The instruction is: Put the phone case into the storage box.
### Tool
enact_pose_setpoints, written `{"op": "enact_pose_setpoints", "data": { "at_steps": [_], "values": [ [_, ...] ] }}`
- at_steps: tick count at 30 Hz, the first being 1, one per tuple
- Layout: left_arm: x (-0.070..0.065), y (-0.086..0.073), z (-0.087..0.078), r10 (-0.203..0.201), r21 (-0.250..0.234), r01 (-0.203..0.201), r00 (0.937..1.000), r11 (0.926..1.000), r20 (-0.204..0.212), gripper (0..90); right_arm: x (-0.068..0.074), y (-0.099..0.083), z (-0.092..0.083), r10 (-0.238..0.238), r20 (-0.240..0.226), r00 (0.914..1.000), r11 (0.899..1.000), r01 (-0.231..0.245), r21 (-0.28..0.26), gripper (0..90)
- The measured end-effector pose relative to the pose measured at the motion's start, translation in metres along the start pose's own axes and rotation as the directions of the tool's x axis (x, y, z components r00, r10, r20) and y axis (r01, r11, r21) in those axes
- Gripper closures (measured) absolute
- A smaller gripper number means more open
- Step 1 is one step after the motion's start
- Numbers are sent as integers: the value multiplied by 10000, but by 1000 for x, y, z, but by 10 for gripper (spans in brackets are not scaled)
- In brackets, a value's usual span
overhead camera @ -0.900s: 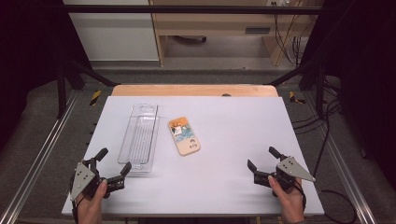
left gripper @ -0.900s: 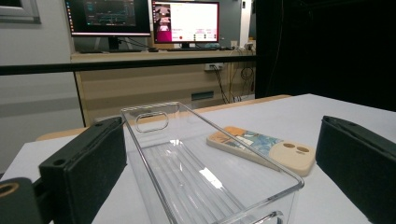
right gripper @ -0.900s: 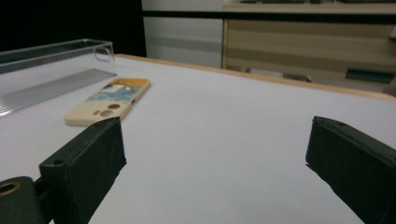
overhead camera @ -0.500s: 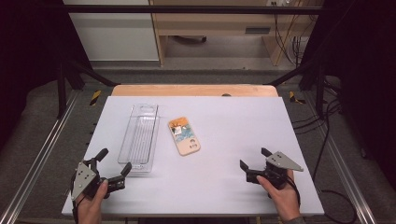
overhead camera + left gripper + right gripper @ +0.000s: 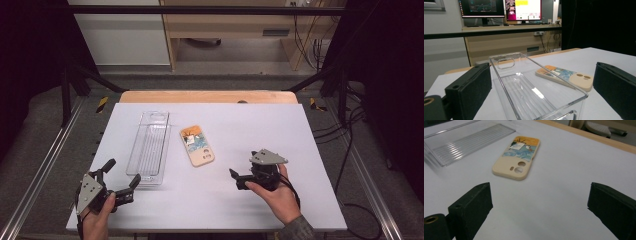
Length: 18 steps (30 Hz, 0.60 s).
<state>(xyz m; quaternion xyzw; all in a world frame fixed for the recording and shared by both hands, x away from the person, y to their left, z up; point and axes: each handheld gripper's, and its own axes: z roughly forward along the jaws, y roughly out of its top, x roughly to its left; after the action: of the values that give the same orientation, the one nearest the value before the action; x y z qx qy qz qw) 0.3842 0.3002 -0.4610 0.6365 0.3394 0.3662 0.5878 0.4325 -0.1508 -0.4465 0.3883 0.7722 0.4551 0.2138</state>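
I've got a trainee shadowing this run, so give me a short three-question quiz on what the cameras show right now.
1. True or false: the phone case lies inside the clear tray.
2. Which gripper is nearer the phone case: A) the left gripper, B) the right gripper?
3. Fill in: both grippers have their jaws ____, with nothing between them.

Key:
1. False. The case lies on the white table, beside the tray.
2. B. The right gripper view looks straight at the case's camera-hole end; the left gripper sits at the tray's near end.
3. Open.
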Motion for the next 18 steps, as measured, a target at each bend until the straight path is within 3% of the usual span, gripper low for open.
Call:
{"op": "enact_pose_setpoints", "data": {
  "at_steps": [11,18],
  "values": [
    [1,1,-1,-5,-32,5,10000,10000,-40,16,23,23,31,-211,-588,9981,9892,293,1438,56],
    [1,1,-2,-4,-36,4,10000,10000,-20,16,32,31,44,-318,-725,9969,9834,441,1760,58]
  ]
}}
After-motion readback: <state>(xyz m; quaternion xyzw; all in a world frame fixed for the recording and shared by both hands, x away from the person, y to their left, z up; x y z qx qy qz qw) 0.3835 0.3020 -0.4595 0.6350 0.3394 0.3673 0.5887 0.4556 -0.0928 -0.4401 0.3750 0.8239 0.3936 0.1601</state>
